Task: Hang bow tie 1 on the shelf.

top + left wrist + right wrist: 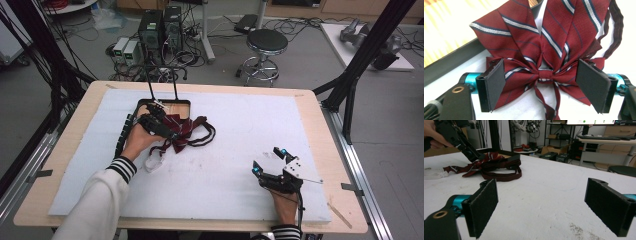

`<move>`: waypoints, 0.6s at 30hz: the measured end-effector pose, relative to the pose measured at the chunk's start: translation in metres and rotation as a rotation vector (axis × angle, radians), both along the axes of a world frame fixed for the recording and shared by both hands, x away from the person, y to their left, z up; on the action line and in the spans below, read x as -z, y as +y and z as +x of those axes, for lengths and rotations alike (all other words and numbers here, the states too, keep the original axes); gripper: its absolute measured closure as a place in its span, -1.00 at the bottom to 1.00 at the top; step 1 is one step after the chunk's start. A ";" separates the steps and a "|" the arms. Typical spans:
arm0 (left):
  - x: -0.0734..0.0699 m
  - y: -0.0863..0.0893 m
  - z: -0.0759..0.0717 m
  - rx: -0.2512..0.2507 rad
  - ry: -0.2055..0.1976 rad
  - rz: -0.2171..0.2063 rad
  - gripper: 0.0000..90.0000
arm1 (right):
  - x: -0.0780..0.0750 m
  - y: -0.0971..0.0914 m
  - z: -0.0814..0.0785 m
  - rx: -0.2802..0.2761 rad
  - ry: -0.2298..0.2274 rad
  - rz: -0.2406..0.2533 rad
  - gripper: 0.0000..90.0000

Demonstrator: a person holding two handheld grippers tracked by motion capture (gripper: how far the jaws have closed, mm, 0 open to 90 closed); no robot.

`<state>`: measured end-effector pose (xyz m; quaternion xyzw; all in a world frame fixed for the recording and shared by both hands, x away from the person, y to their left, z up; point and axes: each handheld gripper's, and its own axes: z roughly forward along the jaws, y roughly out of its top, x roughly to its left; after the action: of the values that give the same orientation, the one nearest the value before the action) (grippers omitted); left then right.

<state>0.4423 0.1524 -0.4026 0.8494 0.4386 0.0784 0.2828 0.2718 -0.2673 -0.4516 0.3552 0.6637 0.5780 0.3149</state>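
Note:
A maroon bow tie (546, 72) with white and navy stripes lies on the white sheet, left of centre in the high view (181, 131). A dark strap (207, 135) loops out from it. My left gripper (544, 85) points down at it, and its black pads (495, 82) stand on either side of the knot, over the ends of the bow's wings. The jaws are apart and I see no squeeze on the cloth. My right gripper (270, 161) rests open near the front right of the sheet with nothing between its pads (484, 205). The right gripper view has the bow tie (489, 161) and the left gripper (467, 147) far off.
A shallow black tray (165, 103) with two upright rods stands just behind the bow tie. A small white cloth (155, 162) lies in front of my left hand. The white sheet (240, 125) covers most of the wooden table. A stool (267, 42) stands beyond the table.

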 end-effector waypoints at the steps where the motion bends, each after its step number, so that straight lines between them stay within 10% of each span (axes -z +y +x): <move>1: 0.001 -0.001 0.000 -0.005 0.005 0.001 -0.45 | 0.000 0.000 0.000 0.001 0.001 0.003 -0.76; 18: 0.005 -0.012 0.002 -0.045 0.059 0.057 -0.33 | 0.000 -0.001 0.000 0.000 0.002 0.009 -0.76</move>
<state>0.4445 0.1407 -0.4079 0.8490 0.4633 0.0719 0.2437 0.2717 -0.2679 -0.4517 0.3572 0.6617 0.5806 0.3124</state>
